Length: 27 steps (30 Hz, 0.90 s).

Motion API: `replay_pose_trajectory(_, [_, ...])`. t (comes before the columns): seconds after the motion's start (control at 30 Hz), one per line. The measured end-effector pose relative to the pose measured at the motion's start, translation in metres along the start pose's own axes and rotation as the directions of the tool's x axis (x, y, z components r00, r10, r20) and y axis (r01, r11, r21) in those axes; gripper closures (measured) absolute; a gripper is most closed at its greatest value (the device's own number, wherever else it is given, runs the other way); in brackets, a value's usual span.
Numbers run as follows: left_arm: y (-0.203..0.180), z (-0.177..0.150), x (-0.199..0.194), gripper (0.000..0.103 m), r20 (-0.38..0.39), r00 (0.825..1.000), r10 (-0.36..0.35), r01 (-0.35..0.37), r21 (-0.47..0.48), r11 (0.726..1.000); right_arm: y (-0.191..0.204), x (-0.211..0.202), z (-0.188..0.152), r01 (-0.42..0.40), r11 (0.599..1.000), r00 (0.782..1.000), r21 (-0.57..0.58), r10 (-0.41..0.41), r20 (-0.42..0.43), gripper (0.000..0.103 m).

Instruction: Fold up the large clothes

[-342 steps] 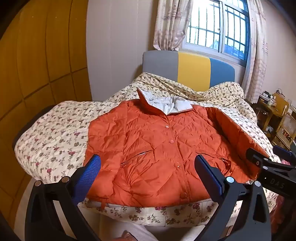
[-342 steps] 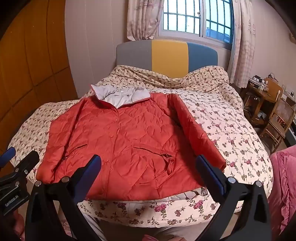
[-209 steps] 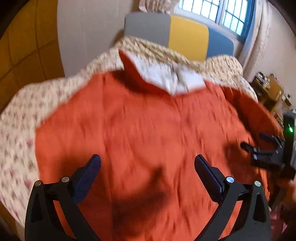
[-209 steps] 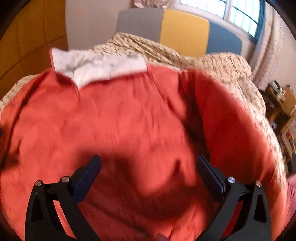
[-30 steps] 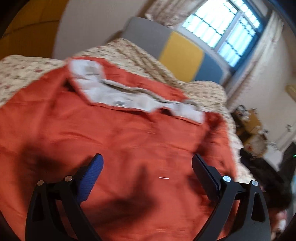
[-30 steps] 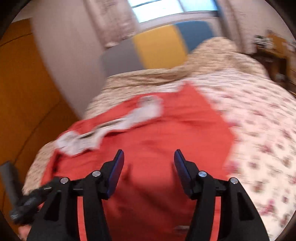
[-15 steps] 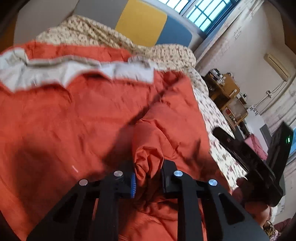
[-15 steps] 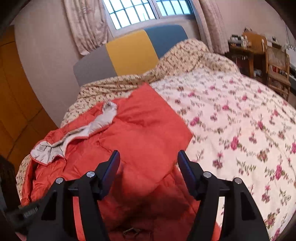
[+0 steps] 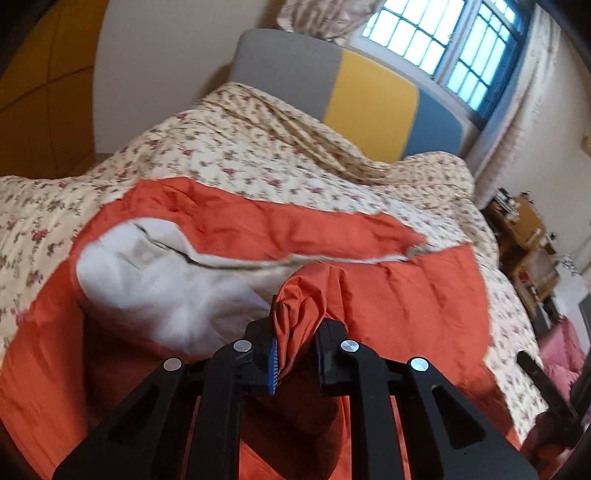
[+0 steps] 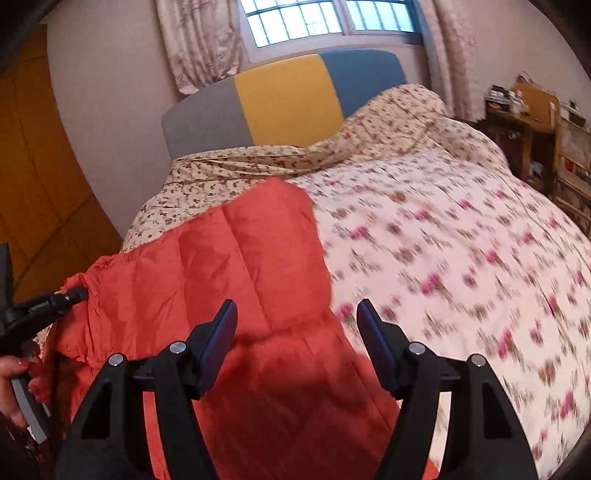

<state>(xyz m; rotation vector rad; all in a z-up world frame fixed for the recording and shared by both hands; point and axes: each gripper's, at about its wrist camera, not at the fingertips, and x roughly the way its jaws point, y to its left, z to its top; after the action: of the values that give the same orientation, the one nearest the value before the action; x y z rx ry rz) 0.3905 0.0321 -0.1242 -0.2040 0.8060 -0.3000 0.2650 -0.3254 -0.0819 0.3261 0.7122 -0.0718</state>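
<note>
Orange quilted jacket, a puffy bunched fold in the clamped left claw; right claw agape, empty.

free: floral quilt, 1–4 o'clock, bare | blocked: orange jacket 9–12 o'clock; headboard 12; wooden furniture 2 o'clock edge

Your light: daylight through window, glare on panes. Quilt motion-blurred. Fisheye bends edges; corners dark.
</note>
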Motion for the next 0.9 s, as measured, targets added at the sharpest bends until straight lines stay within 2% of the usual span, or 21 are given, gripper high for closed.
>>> replay_pose_trajectory(0.13, [0.018,0.003,0.017,0.088,-0.016,0.998,0.054,-0.055,-0.041,0.998,0.022,0.032,0.028,0.002,0.998,1.0,-0.062,-0.001,0.02,0.037])
replay_pose_trajectory(0.23, [0.028,-0.004,0.028,0.088,-0.031,0.997,0.074,-0.076,-0.068,0.995,0.04,0.064,0.048,-0.019,0.993,1.0,-0.116,0.022,0.022,0.057])
replay_pose_trajectory(0.37, [0.031,-0.008,0.038,0.088,-0.021,0.996,0.09,-0.092,-0.073,0.993,0.058,0.116,0.063,0.006,0.978,1.0,-0.207,-0.007,-0.006,0.065])
replay_pose_trajectory(0.43, [0.033,-0.01,0.043,0.088,-0.017,0.996,0.093,-0.094,-0.074,0.993,0.056,0.138,0.064,0.028,0.978,0.999,-0.205,-0.037,-0.037,0.065])
replay_pose_trajectory(0.53, [0.036,-0.015,0.053,0.088,-0.016,0.997,0.08,-0.081,-0.06,0.995,0.04,0.169,0.058,0.017,0.987,0.993,-0.158,-0.035,-0.109,0.066])
replay_pose_trajectory(0.63, [0.035,-0.019,0.06,0.088,-0.011,0.998,0.066,-0.066,-0.047,0.997,0.033,0.182,0.043,0.017,0.985,0.995,-0.17,-0.034,-0.097,0.066])
replay_pose_trajectory(0.8, [0.039,-0.021,0.062,0.088,-0.014,0.999,0.038,-0.039,-0.07,0.997,0.024,0.186,0.044,-0.013,0.991,0.994,-0.134,-0.003,-0.113,0.065])
replay_pose_trajectory(0.9, [0.04,-0.021,0.062,0.088,-0.016,0.999,0.037,-0.038,-0.071,0.997,0.027,0.169,0.047,-0.002,0.991,0.996,-0.135,-0.009,-0.084,0.063])
